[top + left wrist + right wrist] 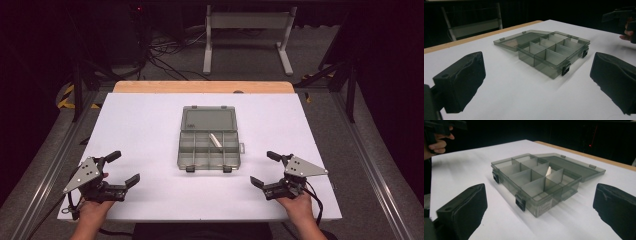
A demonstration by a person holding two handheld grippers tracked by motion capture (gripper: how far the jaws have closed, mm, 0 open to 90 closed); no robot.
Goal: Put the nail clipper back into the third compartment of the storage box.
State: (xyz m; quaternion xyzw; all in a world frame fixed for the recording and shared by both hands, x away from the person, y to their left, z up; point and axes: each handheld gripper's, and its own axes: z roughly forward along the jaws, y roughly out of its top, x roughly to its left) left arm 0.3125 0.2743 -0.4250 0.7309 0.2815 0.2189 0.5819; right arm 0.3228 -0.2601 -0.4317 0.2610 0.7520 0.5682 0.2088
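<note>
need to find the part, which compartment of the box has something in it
The far-row compartment second from the right in the organizer box: a small pale piece lies slanted in it. The others look empty.

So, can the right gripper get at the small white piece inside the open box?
Probably yes. The right gripper is open, the box has its lid folded back, and bare table lies between them. The white piece sits in a narrow compartment, though.

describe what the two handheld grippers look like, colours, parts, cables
Both the left gripper and the right gripper are black, each topped by a grey three-cornered plate dotted with small holes or fasteners. Each has two blocky black fingers with wrinkled, padded-looking faces. A thin black cable loops from each near the person's hand. No sleeves are visible at the forearms.
</note>
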